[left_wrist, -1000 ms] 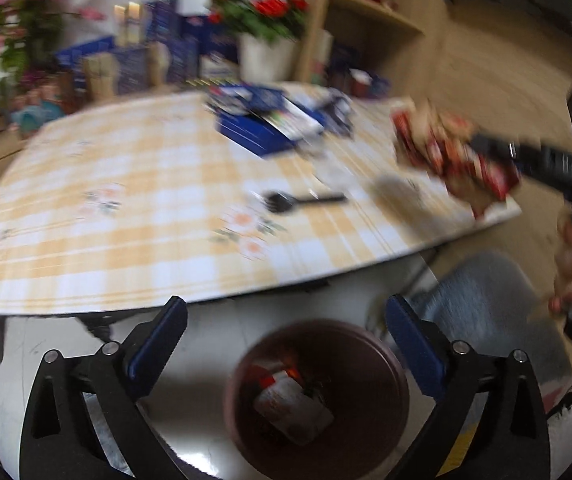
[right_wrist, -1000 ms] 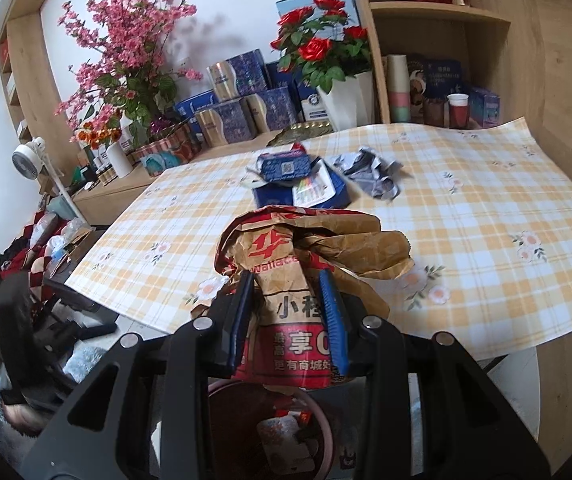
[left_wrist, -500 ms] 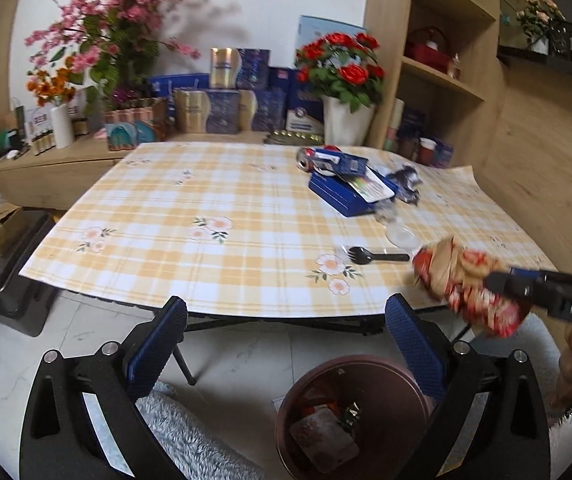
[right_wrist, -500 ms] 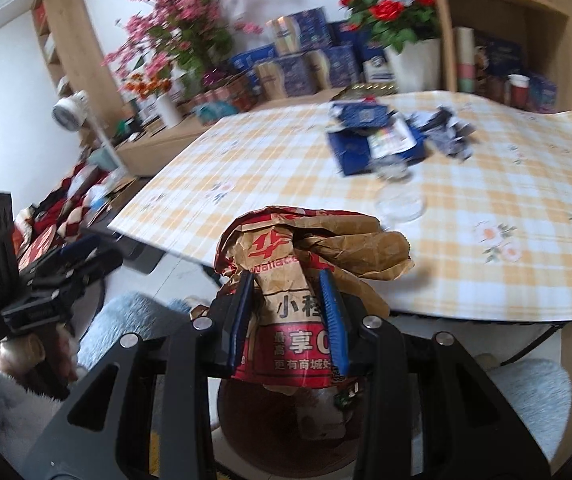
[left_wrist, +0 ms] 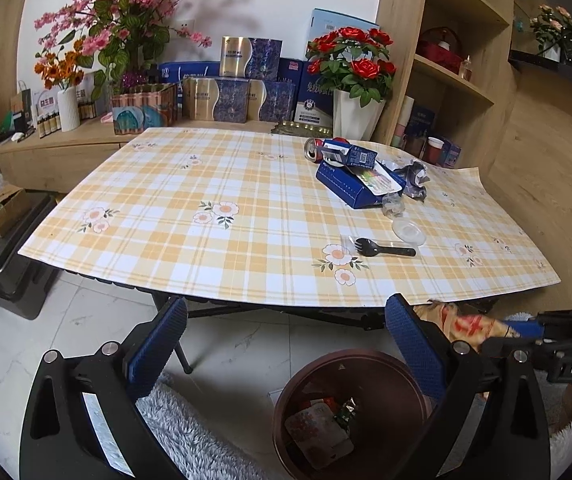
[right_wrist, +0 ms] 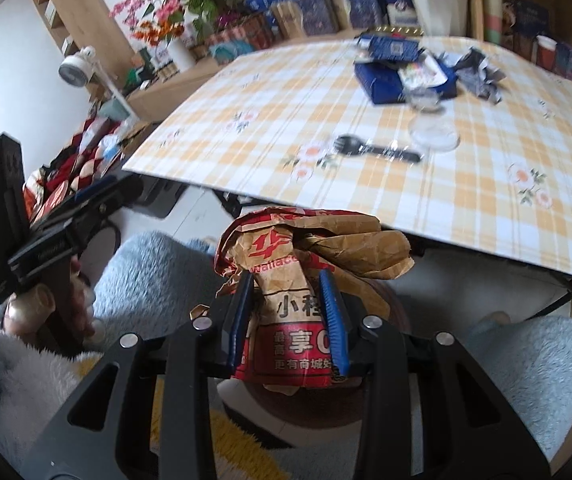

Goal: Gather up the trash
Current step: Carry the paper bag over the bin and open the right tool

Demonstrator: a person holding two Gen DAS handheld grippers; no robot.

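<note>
Bag over the bin, drop coming!
Your right gripper [right_wrist: 288, 316] clamps the paper bag [right_wrist: 306, 264] above the bin [left_wrist: 350, 412]; left gripper [left_wrist: 286, 348] empty, fingers spread. Release next.

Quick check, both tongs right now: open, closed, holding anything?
Left tongs: open, holding nothing, above the trash bin.
Right tongs: shut on the crumpled paper bag.

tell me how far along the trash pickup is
Partly done. Some wrappers already lie in the brown bin. The right gripper is shut on a crumpled paper bag over the bin; the left gripper is open and empty. Left on the table: black fork, clear lid, blue boxes, can, crumpled foil.
</note>
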